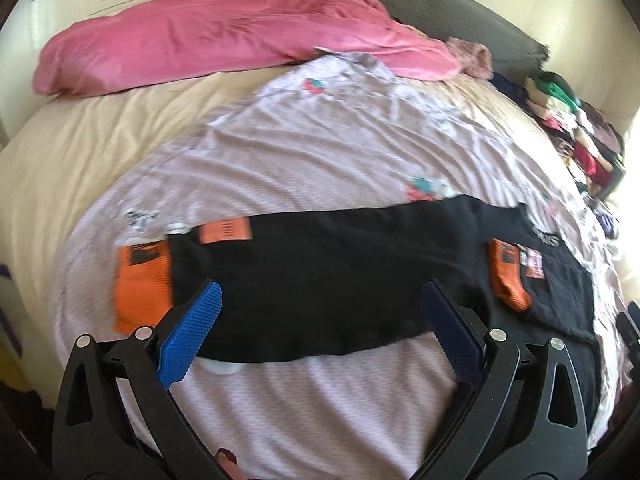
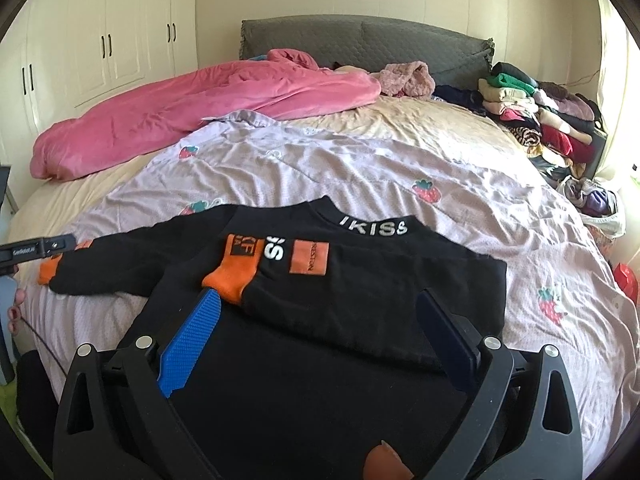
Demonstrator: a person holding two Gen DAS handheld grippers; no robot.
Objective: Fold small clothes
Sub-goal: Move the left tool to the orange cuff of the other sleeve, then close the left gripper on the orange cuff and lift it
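Note:
A small black sweatshirt (image 2: 320, 320) with orange cuffs and white lettering on the collar lies flat on the bed. Its right sleeve is folded across the chest, orange cuff (image 2: 230, 280) near the middle. Its left sleeve (image 1: 320, 272) stretches out sideways, orange cuff (image 1: 142, 288) at its end. My left gripper (image 1: 320, 296) is open, jaws wide, just above the outstretched sleeve. My right gripper (image 2: 318, 304) is open and empty above the folded sleeve and body. The left gripper's side shows at the left edge of the right wrist view (image 2: 36, 248).
The lilac strawberry-print sheet (image 2: 360, 168) covers the bed. A pink blanket (image 2: 192, 108) lies at the back left. A pile of folded clothes (image 2: 540, 116) stands at the back right by the grey headboard (image 2: 360, 40). White wardrobes (image 2: 100, 48) stand at the left.

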